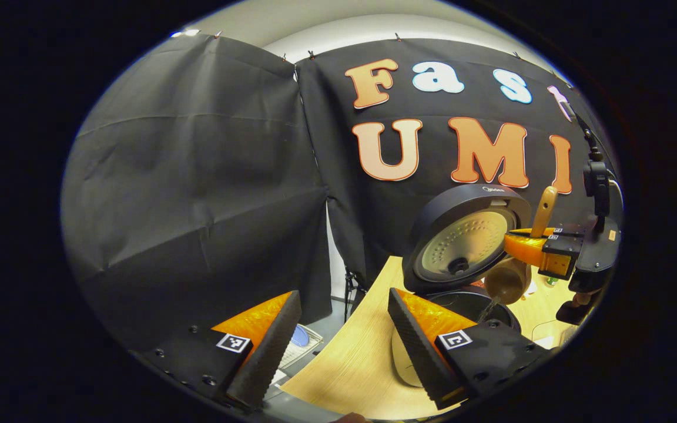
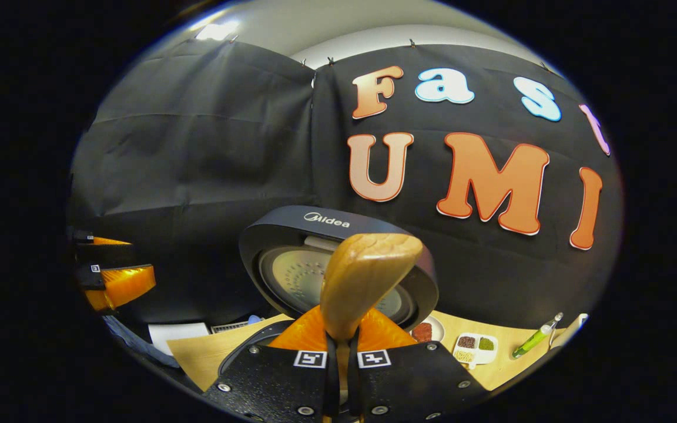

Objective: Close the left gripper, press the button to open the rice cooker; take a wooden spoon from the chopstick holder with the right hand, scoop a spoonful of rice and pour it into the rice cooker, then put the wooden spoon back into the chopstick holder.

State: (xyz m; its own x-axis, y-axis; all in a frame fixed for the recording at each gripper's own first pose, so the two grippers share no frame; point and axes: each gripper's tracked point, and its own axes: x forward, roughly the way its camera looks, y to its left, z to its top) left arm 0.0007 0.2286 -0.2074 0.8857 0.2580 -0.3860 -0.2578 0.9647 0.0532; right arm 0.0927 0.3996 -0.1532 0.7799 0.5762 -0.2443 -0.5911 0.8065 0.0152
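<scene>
In the left gripper view, the left gripper [image 1: 338, 341] is seen at the bottom with its two fingers spread wide apart and nothing held between them; through the gap a pale wooden surface [image 1: 350, 364] is seen, and beyond its left edge a white, slatted item lies lower down, too blurred to be named. Further right in the same view the rice cooker [image 1: 468, 247] stands on the surface with its lid raised, the pale perforated inner plate of the lid being turned toward the camera and the dark pot opening lying below it. Just right of the lid the right gripper [image 1: 529, 244] is seen, pinched on the handle of the wooden spoon [image 1: 509, 279]; the spoon's bowl is tipped down over the open pot and a thin stream of rice [image 1: 489, 308] is being let fall from it. In the right gripper view, the left gripper is seen small at the far left edge. At the centre the spoon handle is clamped between the right gripper's fingers, which are pressed together on it, and the handle's rounded end stands up in front of the raised lid, hiding part of it. To the right, on the surface, a small round dish [image 2: 426, 330], a white divided tray of grains [image 2: 475, 346] and a green pen-like item [image 2: 535, 338] are set out. Black cloth walls close the booth behind, with a pale ceiling above.
</scene>
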